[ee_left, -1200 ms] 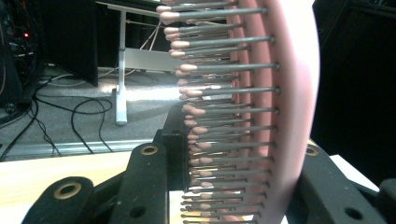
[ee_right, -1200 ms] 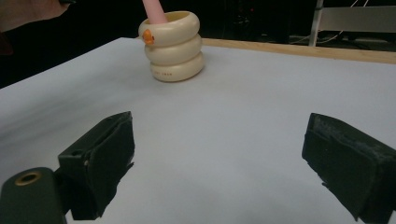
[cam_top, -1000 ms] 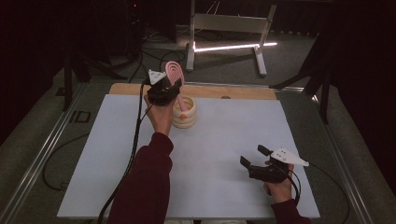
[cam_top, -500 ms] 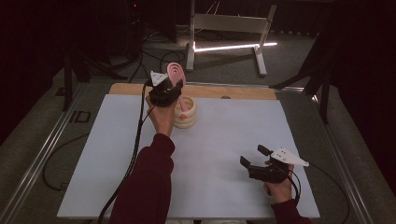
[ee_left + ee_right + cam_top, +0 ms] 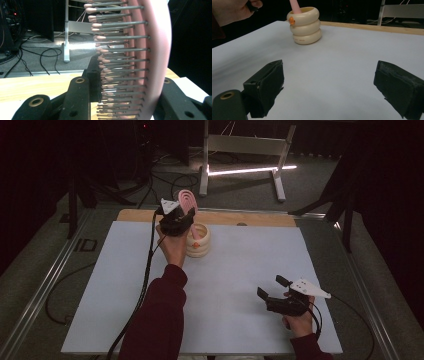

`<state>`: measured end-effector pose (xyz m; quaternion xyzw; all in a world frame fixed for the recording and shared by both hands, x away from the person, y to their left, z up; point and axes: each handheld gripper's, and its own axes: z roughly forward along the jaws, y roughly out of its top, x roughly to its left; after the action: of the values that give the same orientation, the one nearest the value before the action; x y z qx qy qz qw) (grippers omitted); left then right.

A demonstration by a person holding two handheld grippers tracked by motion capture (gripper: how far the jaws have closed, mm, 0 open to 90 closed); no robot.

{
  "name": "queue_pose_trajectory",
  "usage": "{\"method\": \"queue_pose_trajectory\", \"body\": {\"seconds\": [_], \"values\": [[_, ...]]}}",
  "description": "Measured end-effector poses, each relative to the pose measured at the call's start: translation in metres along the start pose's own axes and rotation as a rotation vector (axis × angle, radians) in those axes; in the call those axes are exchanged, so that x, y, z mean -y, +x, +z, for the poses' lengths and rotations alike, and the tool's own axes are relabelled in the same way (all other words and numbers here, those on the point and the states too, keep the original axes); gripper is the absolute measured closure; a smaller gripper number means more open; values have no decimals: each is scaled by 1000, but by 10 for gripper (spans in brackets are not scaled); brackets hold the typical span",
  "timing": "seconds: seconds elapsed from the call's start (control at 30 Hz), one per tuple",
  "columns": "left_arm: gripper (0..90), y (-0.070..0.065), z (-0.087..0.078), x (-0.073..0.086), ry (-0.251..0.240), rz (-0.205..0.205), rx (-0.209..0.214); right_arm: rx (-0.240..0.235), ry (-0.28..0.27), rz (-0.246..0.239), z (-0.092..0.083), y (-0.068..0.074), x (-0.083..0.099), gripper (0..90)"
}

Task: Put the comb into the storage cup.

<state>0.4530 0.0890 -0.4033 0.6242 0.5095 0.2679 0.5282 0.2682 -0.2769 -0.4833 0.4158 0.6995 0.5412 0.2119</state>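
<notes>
Pink bristled hairbrush [image 5: 150, 62] in ribbed cream holder [image 5: 305, 26].

Pink hairbrush [image 5: 140, 62] upright, handle in cream ringed holder [image 5: 198, 241], table's far side.

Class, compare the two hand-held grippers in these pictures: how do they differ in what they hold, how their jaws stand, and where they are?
The left hand-held gripper is shut on a pink hairbrush; the right hand-held gripper holds nothing. The left one's jaws clamp the brush head, the right one's stand wide apart. The left is raised at the far edge over the cream ringed holder, with the brush handle in it; the right sits low near the front. Both have black jaws.
</notes>
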Motion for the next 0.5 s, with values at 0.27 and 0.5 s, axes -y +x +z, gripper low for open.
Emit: {"method": "queue_pose_trajectory", "body": {"seconds": [0.27,0.5], "values": [[646,-3,4,5,14,2,0,-1,-1,1,0,0,0,92],[646,-4,6,8,24,0,9,0,-1,2,0,0,0,93]]}}
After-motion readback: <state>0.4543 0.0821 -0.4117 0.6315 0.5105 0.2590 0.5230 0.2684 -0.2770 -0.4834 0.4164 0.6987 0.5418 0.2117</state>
